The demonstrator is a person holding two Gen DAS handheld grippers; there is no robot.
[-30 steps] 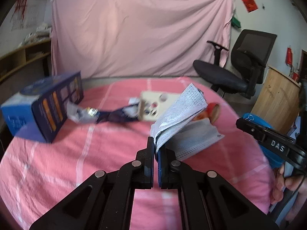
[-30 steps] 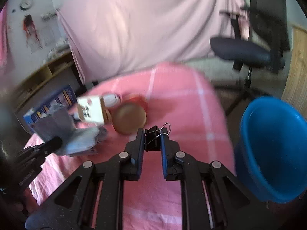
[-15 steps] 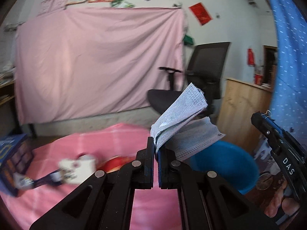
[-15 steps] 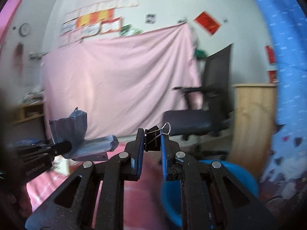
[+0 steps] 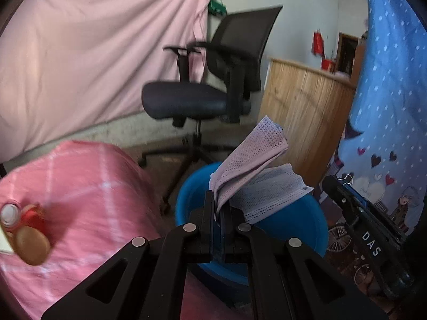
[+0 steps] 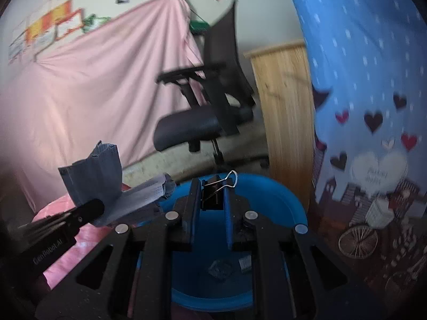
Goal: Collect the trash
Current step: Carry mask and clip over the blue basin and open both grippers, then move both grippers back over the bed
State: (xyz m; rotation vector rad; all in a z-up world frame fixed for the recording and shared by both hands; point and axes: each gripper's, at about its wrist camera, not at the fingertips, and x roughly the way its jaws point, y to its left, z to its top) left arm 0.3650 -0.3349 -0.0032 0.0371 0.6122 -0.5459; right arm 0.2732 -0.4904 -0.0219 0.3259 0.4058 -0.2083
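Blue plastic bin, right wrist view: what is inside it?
Inside the blue plastic bin, a small crumpled clear wrapper and a small silvery scrap lie on the bottom. The right gripper covers the rest.

Crumpled face mask (image 5: 253, 170) & black binder clip (image 6: 216, 190) above blue bin (image 6: 280, 200), prob. holding scraps.

Open mouth of the blue bin (image 6: 280, 200) directly below and ahead of both grippers, nothing over it but the face mask (image 5: 256, 170) and binder clip (image 6: 217, 189) held there. A few scraps low inside. Pink-covered table (image 5: 88, 186) close on the left, office chair (image 5: 213, 93) behind, wooden panel (image 5: 301, 112) and blue patterned curtain (image 6: 373, 106) crowding the right.
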